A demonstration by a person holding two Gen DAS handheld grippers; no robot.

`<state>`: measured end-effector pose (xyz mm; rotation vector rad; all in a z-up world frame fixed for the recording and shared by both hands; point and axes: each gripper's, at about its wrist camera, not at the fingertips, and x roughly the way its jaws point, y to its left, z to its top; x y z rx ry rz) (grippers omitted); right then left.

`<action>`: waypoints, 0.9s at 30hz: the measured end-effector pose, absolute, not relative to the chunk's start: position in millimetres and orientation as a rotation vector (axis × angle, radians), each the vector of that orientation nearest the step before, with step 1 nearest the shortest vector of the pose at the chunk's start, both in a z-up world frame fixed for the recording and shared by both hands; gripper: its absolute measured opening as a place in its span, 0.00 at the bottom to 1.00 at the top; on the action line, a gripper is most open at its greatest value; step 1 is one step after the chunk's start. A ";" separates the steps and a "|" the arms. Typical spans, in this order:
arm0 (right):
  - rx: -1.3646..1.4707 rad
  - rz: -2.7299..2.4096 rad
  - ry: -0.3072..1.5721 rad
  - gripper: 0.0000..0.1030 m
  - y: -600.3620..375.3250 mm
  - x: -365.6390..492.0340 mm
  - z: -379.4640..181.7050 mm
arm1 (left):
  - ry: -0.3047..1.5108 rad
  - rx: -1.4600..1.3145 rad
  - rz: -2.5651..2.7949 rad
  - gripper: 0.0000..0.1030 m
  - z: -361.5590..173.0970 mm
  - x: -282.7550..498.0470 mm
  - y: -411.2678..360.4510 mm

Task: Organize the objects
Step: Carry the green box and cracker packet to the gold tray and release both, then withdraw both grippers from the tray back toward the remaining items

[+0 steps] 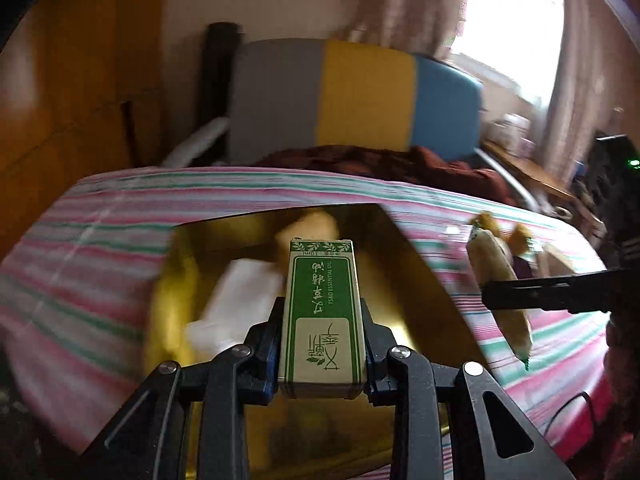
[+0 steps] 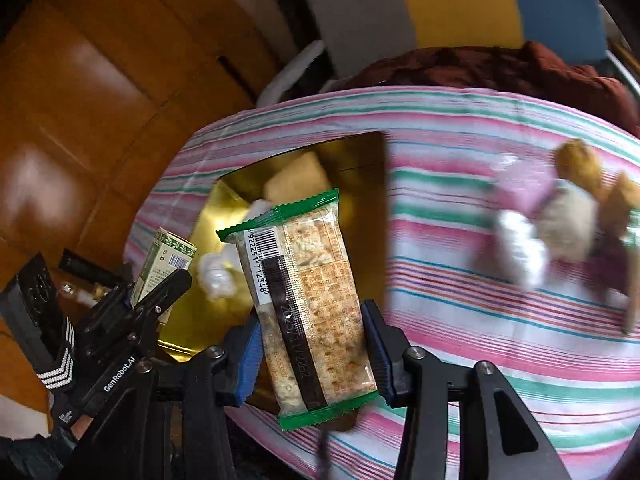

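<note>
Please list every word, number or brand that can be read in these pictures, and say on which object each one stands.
"TSAO ESSENTIAL OIL" and "10ml": on the green box held in the left gripper; its large Chinese characters appear upside down.
"GenRobot.AI": on the left gripper's body, right wrist view.
"6922251712348": beside the barcode on the cracker packet held in the right gripper.
Date code on the packet's dark strip, starting "2025": the rest is unclear.
Packet's fine orange print: too small to read.
</note>
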<state>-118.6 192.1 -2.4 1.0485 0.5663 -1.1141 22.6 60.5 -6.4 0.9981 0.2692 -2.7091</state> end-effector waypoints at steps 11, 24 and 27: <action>1.000 -1.009 0.597 0.69 180.7 -50.6 -29.7 | 0.320 0.943 -2.565 0.67 -20.3 58.1 22.8; 0.759 -1.259 0.559 0.86 216.7 -62.7 3.0 | 0.271 0.828 -2.599 0.88 7.6 70.9 36.5; 0.727 -1.300 0.584 0.86 220.7 -64.8 3.2 | 0.253 0.825 -2.596 0.91 9.2 70.5 42.3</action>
